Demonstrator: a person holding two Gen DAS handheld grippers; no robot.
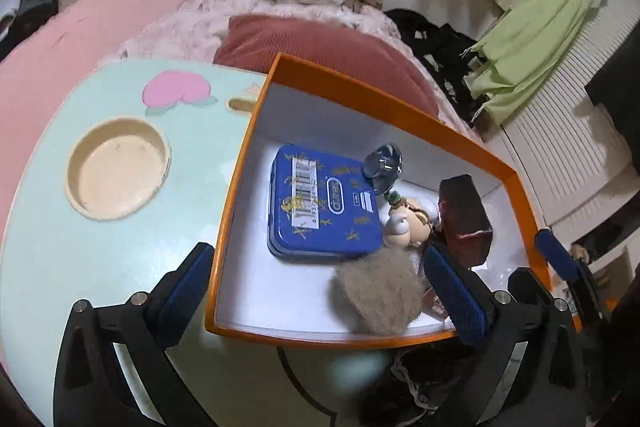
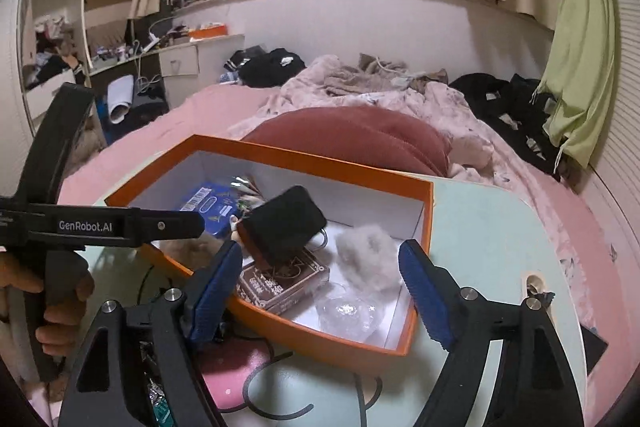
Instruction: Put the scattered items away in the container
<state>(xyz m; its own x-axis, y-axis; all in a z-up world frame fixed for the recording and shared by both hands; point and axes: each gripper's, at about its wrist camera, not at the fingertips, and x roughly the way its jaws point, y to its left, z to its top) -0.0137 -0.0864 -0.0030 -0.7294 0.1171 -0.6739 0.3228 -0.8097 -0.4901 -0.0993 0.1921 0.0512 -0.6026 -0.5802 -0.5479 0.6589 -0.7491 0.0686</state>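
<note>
An orange box with a white inside stands on the pale green desk, which sits on a pink bed. Inside lie a blue tin, a tan fluffy ball, a small figurine, a dark pouch, a brown pack of cards, a grey fluffy ball and a clear plastic piece.

The tin carries a white barcode sticker and an oval logo too blurred to read; the card pack bears characters that cannot be made out. The handle of the left gripper reads "GenRobot.AI".

The left gripper is wide open and empty, one finger over the desk, the other inside the box; the tan ball lies between them. The right gripper is also open and empty, above the box's near corner, with the card pack and plastic piece between its fingers.
</note>
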